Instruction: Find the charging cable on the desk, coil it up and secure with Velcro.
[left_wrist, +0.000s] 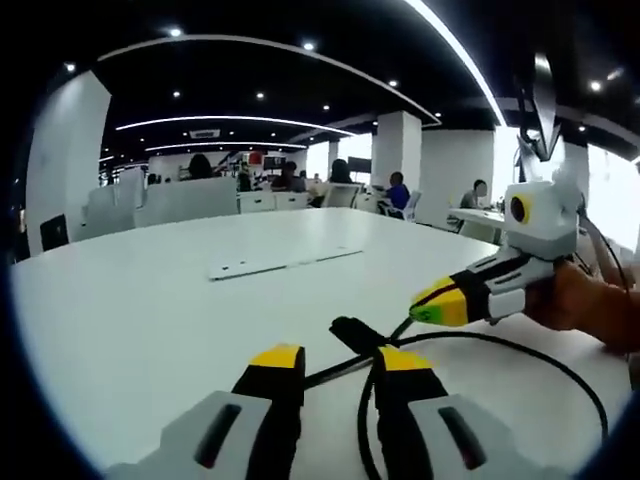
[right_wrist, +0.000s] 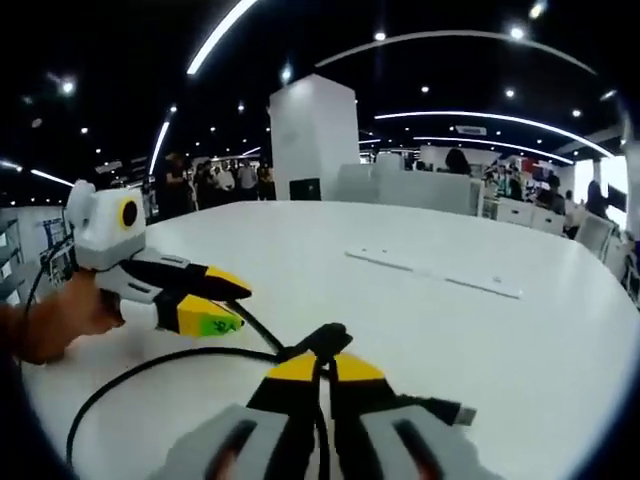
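Cable: a black charging cable (right_wrist: 170, 362) lies on the white desk (right_wrist: 420, 300), curving in a loose loop on the desk's surface; its plug end (right_wrist: 455, 411) rests just beside the right gripper's jaws.
Velcro strap: a dark tab (right_wrist: 325, 340) sits on the cable just ahead of the right gripper's yellow tips; too small to tell how it is fastened.
Right gripper (right_wrist: 318, 368): jaws drawn nearly together, pinching the cable between the yellow tips.
Left gripper (left_wrist: 338, 358): jaws apart, the cable (left_wrist: 520, 350) passing between them; whether the pads touch it is hidden.
Hands: the person's hand (left_wrist: 585, 305) wraps the right gripper's handle, cut off at the edge.
Flat strip: a pale strip (left_wrist: 285, 262) lies farther back on the desk.
Background: people (left_wrist: 395, 190) at distant tables, blurred.
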